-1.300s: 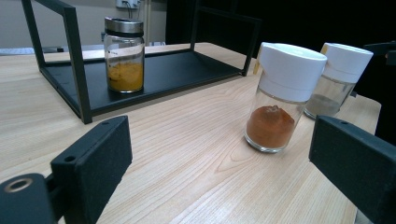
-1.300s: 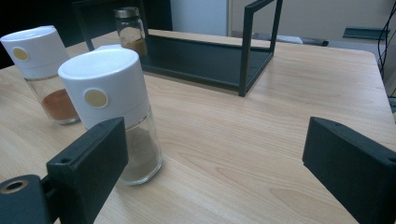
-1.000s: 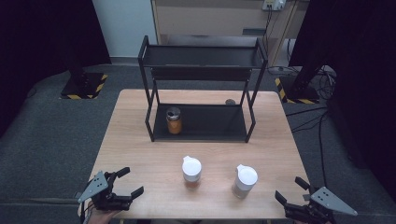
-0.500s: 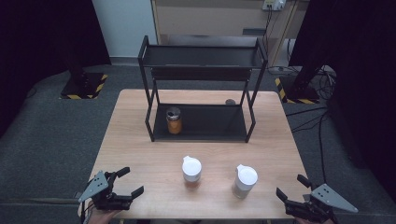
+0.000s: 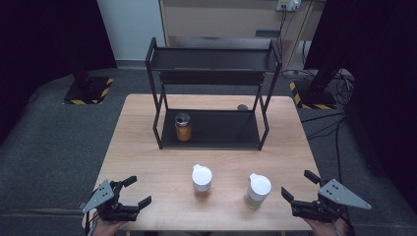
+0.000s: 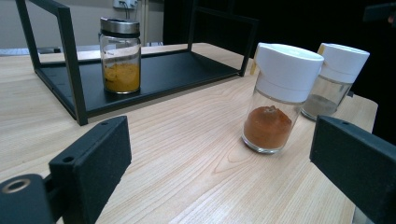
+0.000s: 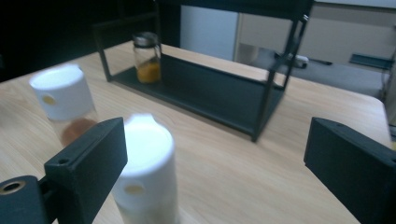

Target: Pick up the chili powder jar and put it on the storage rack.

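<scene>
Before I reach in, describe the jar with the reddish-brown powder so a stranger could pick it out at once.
Start at the black metal two-tier shelf rack standing at the far side of the light wooden table. In front of it, near the table's front edge, stand two clear glass jars with white plastic caps. Yours is the left one, holding reddish-brown powder; the white-capped jar to its right holds grey powder.

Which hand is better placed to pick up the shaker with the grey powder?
Right. The right gripper sits open just beside the grey-powder shaker; the left gripper is across the table, past the red-powder shaker.
</scene>
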Available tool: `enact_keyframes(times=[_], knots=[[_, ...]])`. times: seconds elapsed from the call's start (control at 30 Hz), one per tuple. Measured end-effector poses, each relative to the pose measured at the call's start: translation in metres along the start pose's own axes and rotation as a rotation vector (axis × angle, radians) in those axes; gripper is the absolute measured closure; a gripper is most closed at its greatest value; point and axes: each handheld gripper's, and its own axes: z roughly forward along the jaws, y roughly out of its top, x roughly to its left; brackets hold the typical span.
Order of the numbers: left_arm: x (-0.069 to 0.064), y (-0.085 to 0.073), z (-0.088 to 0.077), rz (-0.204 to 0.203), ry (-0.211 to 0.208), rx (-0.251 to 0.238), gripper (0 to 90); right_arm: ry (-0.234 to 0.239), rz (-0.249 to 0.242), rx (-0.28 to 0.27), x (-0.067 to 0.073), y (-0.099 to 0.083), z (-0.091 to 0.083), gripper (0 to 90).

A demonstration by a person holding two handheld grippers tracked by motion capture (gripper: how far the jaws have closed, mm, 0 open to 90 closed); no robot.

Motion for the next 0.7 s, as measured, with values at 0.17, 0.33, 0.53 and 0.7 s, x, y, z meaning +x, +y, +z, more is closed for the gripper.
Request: enact_keyframes(times=[0.17, 0.33, 0.53, 0.7], knots=[[0.000, 0.000, 0.000, -0.002, 0.000, -0.001, 4.6, 0.043, -0.026, 0.001, 0.007, 0.020, 0.017, 5.3], [0.000, 0.000, 0.000, -0.002, 0.000, 0.000, 4.6, 0.086, -0.044, -0.009, 0.016, 0.036, 0.032, 4.8], [0.000, 0.000, 0.000, 0.003, -0.001, 0.005, 4.6, 0.134, -0.054, 0.000, 0.025, 0.048, 0.055, 4.5], [0.000, 0.000, 0.000, 0.002, -0.001, 0.003, 4.6, 0.179, -0.056, 0.015, 0.036, 0.055, 0.073, 4.4]])
